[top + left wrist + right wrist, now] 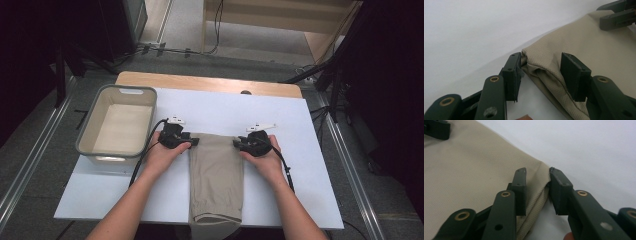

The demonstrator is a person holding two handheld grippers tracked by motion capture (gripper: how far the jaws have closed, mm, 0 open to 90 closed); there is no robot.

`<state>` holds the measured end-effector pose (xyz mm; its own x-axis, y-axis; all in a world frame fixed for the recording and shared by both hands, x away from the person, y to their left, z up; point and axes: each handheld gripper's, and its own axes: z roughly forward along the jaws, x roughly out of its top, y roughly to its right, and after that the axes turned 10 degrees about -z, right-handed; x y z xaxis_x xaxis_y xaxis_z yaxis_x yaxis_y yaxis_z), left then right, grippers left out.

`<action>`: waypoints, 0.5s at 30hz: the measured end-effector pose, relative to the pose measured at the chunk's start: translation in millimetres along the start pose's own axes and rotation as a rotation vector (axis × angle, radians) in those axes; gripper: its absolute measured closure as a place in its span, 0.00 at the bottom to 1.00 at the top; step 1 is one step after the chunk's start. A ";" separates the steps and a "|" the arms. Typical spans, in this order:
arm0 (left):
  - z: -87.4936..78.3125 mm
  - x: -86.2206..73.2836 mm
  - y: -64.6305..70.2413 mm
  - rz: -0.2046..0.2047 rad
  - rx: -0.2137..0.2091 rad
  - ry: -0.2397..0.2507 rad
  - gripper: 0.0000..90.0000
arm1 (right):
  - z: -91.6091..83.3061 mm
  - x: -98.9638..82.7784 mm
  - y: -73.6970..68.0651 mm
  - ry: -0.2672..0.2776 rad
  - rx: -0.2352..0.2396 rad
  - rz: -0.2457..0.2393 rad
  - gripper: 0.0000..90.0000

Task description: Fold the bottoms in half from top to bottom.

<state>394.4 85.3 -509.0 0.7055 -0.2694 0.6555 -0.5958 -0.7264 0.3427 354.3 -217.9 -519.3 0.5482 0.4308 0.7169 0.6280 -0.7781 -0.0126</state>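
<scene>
A folded beige garment [216,177] lies lengthwise in the lower middle of the high view on the white counter [300,150], its near end hanging over the bottom edge. At its upper left corner the left gripper [541,75] has its jaws partly closed around a bunched fold, one pad touching the cloth edge, the other resting on the fabric. At the upper right corner the right gripper [537,191] pinches the corner fold between narrowly spaced jaws. A grey bin [120,125] stands at the left of the frame, just beside the left hand [162,152].
</scene>
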 end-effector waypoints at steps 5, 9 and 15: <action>0.1 -0.3 0.8 -0.004 0.011 -0.004 0.69 | 0.9 -0.9 1.0 0.012 0.042 0.017 0.89; 0.9 -0.5 1.4 -0.016 0.000 -0.011 0.82 | 0.9 -0.5 1.0 0.009 0.048 0.029 0.91; 1.4 1.0 3.8 -0.006 0.006 -0.011 0.93 | 0.3 0.5 0.0 0.005 0.042 0.024 0.93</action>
<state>393.3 81.3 -508.0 0.7132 -0.2717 0.6462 -0.5892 -0.7318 0.3426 354.7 -217.5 -519.1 0.5610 0.4097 0.7193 0.6370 -0.7686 -0.0590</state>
